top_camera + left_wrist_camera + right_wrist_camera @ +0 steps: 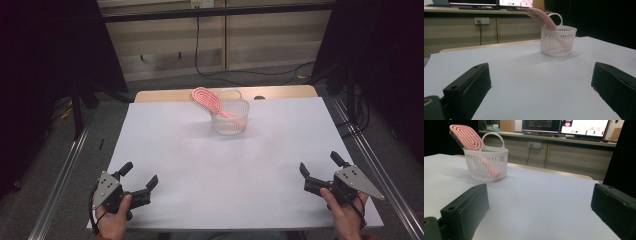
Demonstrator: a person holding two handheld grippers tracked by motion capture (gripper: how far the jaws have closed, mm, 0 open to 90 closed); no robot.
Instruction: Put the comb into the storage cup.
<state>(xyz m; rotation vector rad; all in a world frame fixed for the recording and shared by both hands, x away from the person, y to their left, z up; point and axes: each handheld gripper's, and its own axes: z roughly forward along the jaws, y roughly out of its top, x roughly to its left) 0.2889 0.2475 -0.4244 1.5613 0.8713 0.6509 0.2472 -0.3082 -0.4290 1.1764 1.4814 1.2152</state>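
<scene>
At 12 o'clock on the white table (200, 175), toward the far edge, sits a white slotted basket (230, 118) with a loop handle; a pink hairbrush (208, 100) stands in it handle-down, head tilted out over the rim toward 10 o'clock; brush handle visible through the basket slats in both gripper views; bristles face down-left in the left gripper view, looped back of the head faces the right gripper view.

Left gripper (141, 181) at 7 o'clock near the front edge, held in the person's left hand (114, 217); jaws spread wide, nothing between them; grey three-cornered plate on top; jaws point roughly toward 1 o'clock.

Right gripper (321, 170) at 5 o'clock near the front edge, held in the right hand (346, 215); jaws likewise spread apart, empty; pointing roughly 11 o'clock.

Both grippers well apart from the basket and from each other; bare table surface between them; each appears to sit low on or just above the table, contact hard to confirm.

Left gripper view: basket at upper right of centre. Right gripper view: basket at upper left.

Background: monitors (564, 128) on a bench behind the table; wall socket (481, 20) with a cable (197, 45) hanging down; wooden strip of table (165, 95) exposed at the far edge; dark curtains either side.
</scene>
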